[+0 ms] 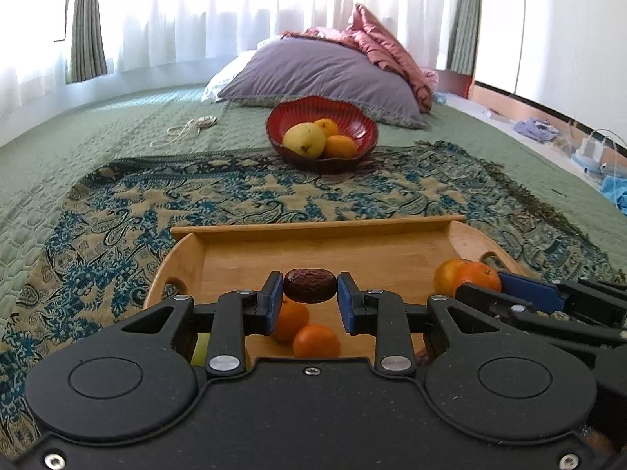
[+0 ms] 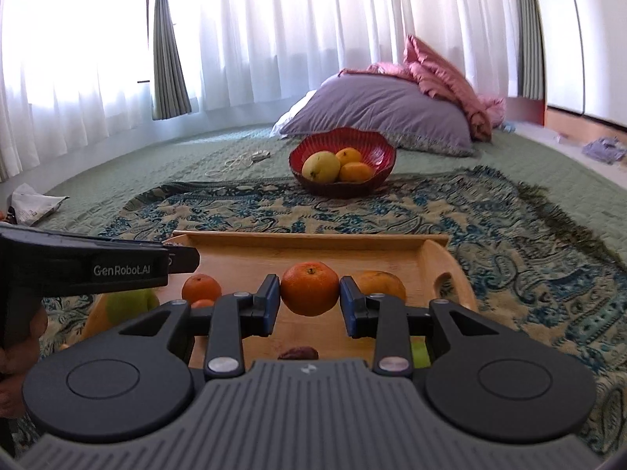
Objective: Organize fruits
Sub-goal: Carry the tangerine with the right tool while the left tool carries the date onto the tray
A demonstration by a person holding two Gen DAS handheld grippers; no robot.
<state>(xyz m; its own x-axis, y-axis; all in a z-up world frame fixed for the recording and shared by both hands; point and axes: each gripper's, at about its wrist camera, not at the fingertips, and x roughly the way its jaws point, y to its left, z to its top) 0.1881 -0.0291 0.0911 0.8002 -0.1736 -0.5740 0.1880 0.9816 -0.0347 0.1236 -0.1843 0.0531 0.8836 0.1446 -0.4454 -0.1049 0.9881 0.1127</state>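
My left gripper (image 1: 310, 291) is shut on a dark brown date (image 1: 310, 285), held above the wooden tray (image 1: 325, 231). My right gripper (image 2: 310, 293) is shut on an orange tangerine (image 2: 309, 288), also above the tray (image 2: 309, 239). More tangerines (image 1: 316, 340) lie on the tray, with a green fruit (image 2: 127, 305) at its left and another date (image 2: 298, 353) near the front. A red bowl (image 1: 354, 117) farther back holds a yellow fruit (image 1: 304, 139) and two oranges (image 1: 340, 145). It also shows in the right wrist view (image 2: 376, 145).
The tray and bowl sit on a patterned blue and beige cloth (image 1: 117, 211) over a green bedspread (image 1: 78, 125). A purple pillow (image 1: 325, 70) and pink bedding (image 1: 384, 43) lie behind the bowl. A cord (image 1: 188, 127) lies left of the bowl. Crumpled paper (image 2: 33, 203) is far left.
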